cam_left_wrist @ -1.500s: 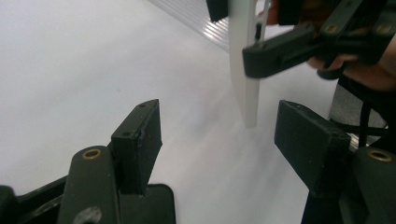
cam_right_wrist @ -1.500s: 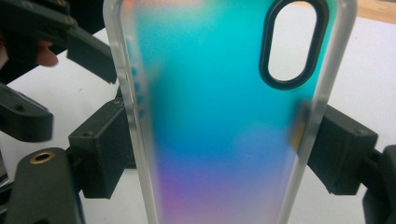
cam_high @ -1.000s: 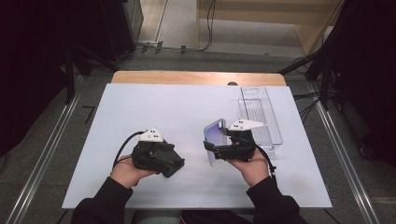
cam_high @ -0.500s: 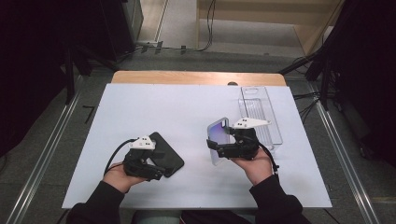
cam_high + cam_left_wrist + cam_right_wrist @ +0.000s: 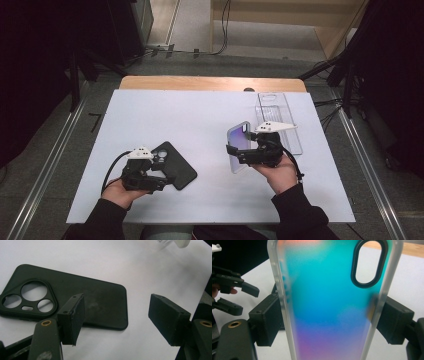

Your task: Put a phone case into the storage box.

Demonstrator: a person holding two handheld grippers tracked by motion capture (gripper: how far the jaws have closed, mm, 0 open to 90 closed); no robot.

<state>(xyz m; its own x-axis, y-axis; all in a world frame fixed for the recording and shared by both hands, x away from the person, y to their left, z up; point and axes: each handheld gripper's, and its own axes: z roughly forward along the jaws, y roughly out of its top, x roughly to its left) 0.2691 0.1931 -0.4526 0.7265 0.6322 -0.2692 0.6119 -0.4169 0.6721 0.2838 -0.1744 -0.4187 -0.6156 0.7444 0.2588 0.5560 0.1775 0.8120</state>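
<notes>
Your right gripper (image 5: 329, 322) has its jaws clamped on the two long edges of the iridescent phone case (image 5: 329, 305), one pad on each frosted rim, below the oval camera opening. In the high view that case (image 5: 239, 146) stands tilted up off the white table (image 5: 200, 120), its lower end toward you, with your right hand (image 5: 277, 172) under the gripper (image 5: 240, 152).

Your left gripper (image 5: 116, 320) has its jaws spread wide with nothing between them. The left pad hangs over the lower long edge of the black phone case (image 5: 75, 300); whether it touches, you cannot tell. The right pad stands over bare table past the case's rounded corner. That case (image 5: 172, 165) lies flat, camera cut-outs away from you, just beside your left gripper (image 5: 150, 180).

Between the two cases the table is open. To the right of the iridescent case a clear plastic tray (image 5: 277, 107) sits near the table's right edge. A wooden strip (image 5: 210, 83) borders the far edge, and a broad bare stretch lies beyond both grippers.
</notes>
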